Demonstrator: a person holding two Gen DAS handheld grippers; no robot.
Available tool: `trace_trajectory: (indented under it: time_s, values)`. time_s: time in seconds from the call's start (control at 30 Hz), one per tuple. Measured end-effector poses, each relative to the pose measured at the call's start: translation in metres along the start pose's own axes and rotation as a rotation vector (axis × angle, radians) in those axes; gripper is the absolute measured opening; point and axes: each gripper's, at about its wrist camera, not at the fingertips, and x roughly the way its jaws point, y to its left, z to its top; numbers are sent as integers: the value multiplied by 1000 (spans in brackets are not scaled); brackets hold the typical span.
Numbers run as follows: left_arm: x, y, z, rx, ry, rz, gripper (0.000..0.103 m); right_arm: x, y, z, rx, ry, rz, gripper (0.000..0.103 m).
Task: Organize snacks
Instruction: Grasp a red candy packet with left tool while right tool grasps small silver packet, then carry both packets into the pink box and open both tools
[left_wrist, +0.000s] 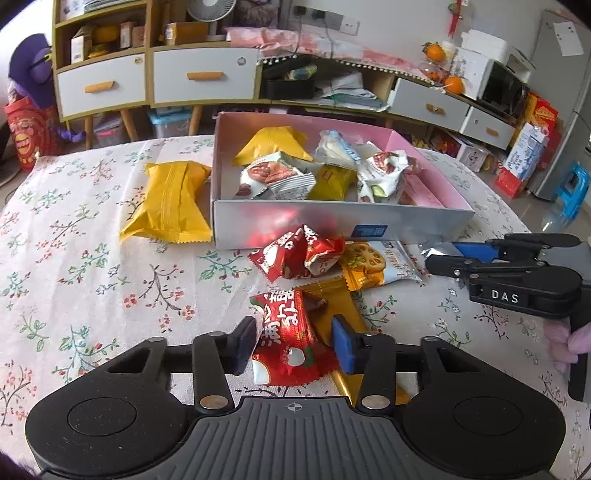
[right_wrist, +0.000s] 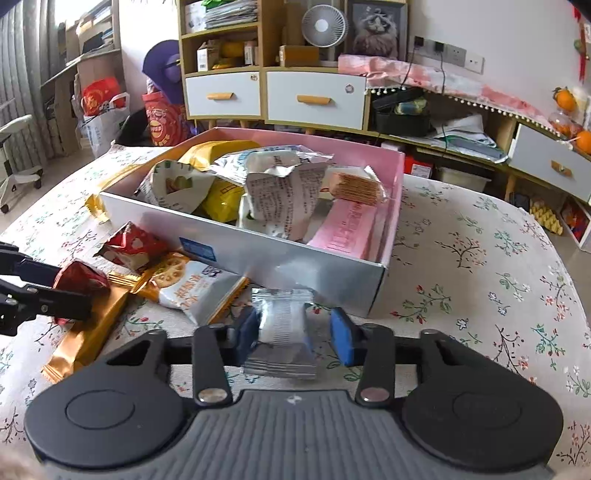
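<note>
left gripper (left_wrist: 293, 345) straddles a red packet (left_wrist: 286, 339) near the box (left_wrist: 332, 225); right gripper (right_wrist: 291, 334) brackets a silver packet (right_wrist: 282, 328), jaws unclosed. risk: slick wrappers slipping out during lift.

Both tools (left_wrist: 293, 345) (right_wrist: 293, 334) are black, with blue pads, silver rivets and ribbed grey bases.

My left gripper (left_wrist: 293, 341) has a red packet (left_wrist: 286, 341) between its pads, with a gold bar (left_wrist: 332, 310) under it and more wrappers (left_wrist: 325, 258) piled ahead against the near wall of the box (left_wrist: 332, 221), so that way is blocked. To my left the floral cloth (left_wrist: 92, 295) lies bare up to a yellow pack (left_wrist: 168, 203) beside the box. My right gripper (right_wrist: 291, 336) straddles a silver sachet (right_wrist: 282, 328) just short of the box wall (snacks heaped inside), with bare cloth to its right.
</note>
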Motion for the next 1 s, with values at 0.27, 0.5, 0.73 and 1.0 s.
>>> trace_trajectory:
  time_s: [0.27,0.5,0.73,1.0]
  values:
    - [-3,4,6,-84,20,35,23,-2,4,6,-2,13,-13,23]
    - [-8,6,10,-150,19,5,22,-5,-1,10,42,12,-8,23]
    - [-18,5,11,-151,-4,-6,22,-12,1,16,69,-9,6,23]
    - [-22,9,14,-167,-18,-6,22,-16,10,21,65,-19,14,23]
